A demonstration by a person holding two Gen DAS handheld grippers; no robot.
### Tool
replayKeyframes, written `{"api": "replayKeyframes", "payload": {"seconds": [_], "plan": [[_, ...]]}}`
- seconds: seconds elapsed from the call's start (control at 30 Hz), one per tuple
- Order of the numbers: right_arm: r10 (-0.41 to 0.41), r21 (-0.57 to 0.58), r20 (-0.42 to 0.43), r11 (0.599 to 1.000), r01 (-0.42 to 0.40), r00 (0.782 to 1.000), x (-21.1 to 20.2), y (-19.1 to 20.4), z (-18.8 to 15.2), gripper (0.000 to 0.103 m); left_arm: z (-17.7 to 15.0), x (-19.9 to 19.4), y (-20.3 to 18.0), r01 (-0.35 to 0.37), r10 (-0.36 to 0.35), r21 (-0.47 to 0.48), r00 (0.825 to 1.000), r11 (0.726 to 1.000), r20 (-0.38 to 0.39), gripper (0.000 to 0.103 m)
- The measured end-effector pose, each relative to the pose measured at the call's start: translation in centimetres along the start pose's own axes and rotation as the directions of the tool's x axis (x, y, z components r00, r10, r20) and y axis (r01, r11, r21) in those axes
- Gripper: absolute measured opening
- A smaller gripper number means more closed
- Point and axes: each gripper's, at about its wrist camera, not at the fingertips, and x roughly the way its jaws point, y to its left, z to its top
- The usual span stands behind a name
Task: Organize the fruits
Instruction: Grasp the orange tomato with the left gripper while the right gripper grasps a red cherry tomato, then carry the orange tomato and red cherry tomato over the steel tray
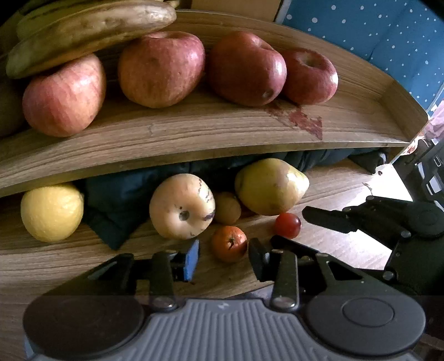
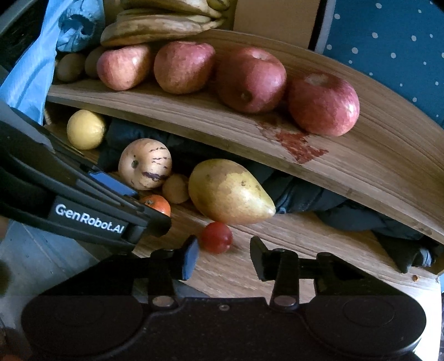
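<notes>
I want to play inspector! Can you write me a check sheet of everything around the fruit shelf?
Surface: two wooden shelves; top shelf has a red stain.
Job's things: four apples and bananas on top; below, lemon, striped melon, pear, small brown fruit, orange fruit, red tomato.
Clutter: dark cloth under the top shelf; blue bag at its left end.
Grippers: left gripper jaws open at the orange fruit; right gripper jaws open, just before the tomato.
Cables: nothing seen.
Surroundings: blue dotted fabric behind.
</notes>
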Motion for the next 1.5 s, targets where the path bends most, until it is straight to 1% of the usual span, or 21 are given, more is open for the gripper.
{"api": "replayKeyframes", "payload": {"seconds": [0.07, 0.13, 0.3, 0.73, 1.13, 1.5], "plan": [[0.005, 0.0, 0.0, 1.0, -0.005, 1.0, 0.1, 0.0, 0.1, 0.038, 0.0, 0.0, -0.1, 0.009, -0.009, 0.002, 1.0, 1.0, -0.001, 0.035], [0.011, 0.002, 0.0, 1.0, -0.011, 1.0, 0.2, 0.0, 0.2, 0.035, 0.0, 0.1, -0.1, 0.019, -0.019, 0.005, 1.0, 1.0, -0.003, 0.033], [0.024, 0.004, -0.003, 1.0, -0.024, 1.0, 0.3, 0.1, 0.4, 0.026, 0.0, 0.2, -0.1, 0.022, -0.022, 0.005, 1.0, 1.0, -0.003, 0.031], [0.027, -0.001, 0.003, 1.0, -0.027, 1.0, -0.5, 0.3, 0.3, 0.025, -0.8, -1.0, 0.1, 0.015, -0.015, 0.012, 1.0, 1.0, 0.011, 0.03], [0.022, 0.002, 0.044, 1.0, -0.022, 0.999, -3.4, 0.7, -0.7, 0.025, -2.0, -3.4, -0.4, -0.001, 0.0, 0.01, 0.999, 1.0, 0.047, 0.03], [0.034, -0.019, 0.078, 0.999, -0.033, 0.996, -6.9, 1.6, -2.6, 0.025, -4.1, -5.9, -1.7, -0.01, 0.01, 0.009, 0.997, 1.0, 0.077, 0.03]]}}
